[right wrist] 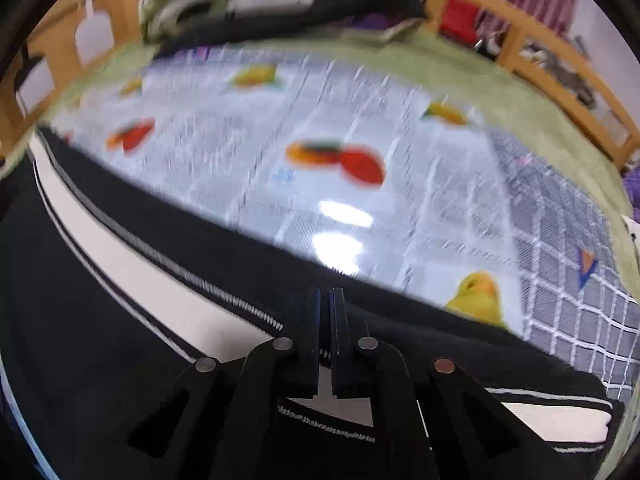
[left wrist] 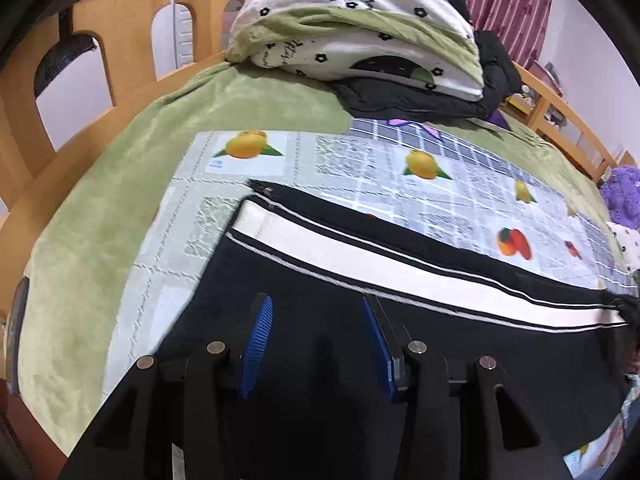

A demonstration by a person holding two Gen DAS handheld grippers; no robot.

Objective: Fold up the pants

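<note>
Black pants with a wide white side stripe (left wrist: 360, 256) lie flat on a fruit-print mat (left wrist: 360, 160). My left gripper (left wrist: 318, 312) is open, its blue pads (left wrist: 260, 332) apart just above the black cloth near the stripe, holding nothing. In the right wrist view the pants (right wrist: 132, 264) run across the lower frame, and my right gripper (right wrist: 327, 300) is shut on the pants' black edge by the stripe. That view is motion-blurred.
The mat lies on a green blanket (left wrist: 120, 184) on a wooden-railed bed (left wrist: 132, 20). A folded patterned quilt (left wrist: 360, 28) and dark clothes (left wrist: 440, 96) are piled at the far end. A purple plush toy (left wrist: 624, 196) sits at the right.
</note>
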